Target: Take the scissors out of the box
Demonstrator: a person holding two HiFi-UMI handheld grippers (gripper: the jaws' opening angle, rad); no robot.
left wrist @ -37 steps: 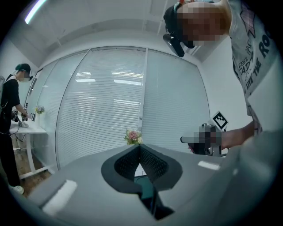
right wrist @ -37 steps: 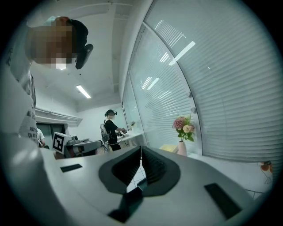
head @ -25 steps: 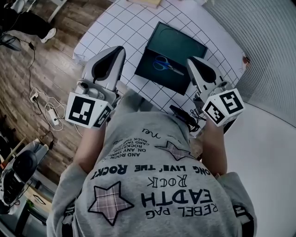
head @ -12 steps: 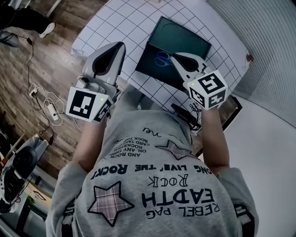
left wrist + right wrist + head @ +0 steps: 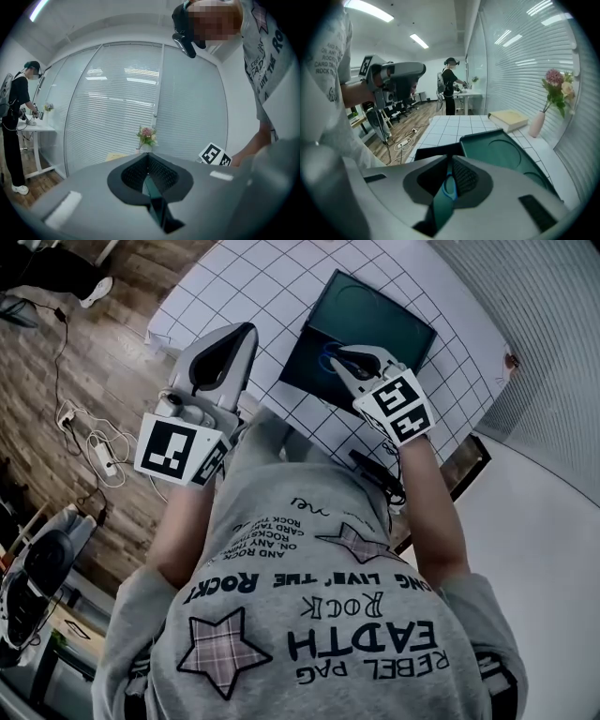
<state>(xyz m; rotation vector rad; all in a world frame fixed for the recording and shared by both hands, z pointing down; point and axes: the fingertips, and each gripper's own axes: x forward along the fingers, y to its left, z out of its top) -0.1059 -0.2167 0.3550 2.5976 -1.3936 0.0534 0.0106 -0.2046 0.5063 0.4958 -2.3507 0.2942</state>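
A dark box with a teal lining lies open on the grid-patterned table. Blue-handled scissors rest in the box's near half, mostly hidden under my right gripper. That gripper hovers over them with its jaws together. In the right gripper view the blue handle shows through the thin slit of the right gripper, with the box beyond. My left gripper is held at the table's near left edge, away from the box, jaws together and holding nothing. In its own view the left gripper points up at window blinds.
A tan book and a pink vase of flowers stand at the table's far end. Cables and a power strip lie on the wood floor to the left. Another person works at a distant table.
My right gripper has swung left and forward from the table's right edge to above the scissors in the box. The left gripper has barely moved.
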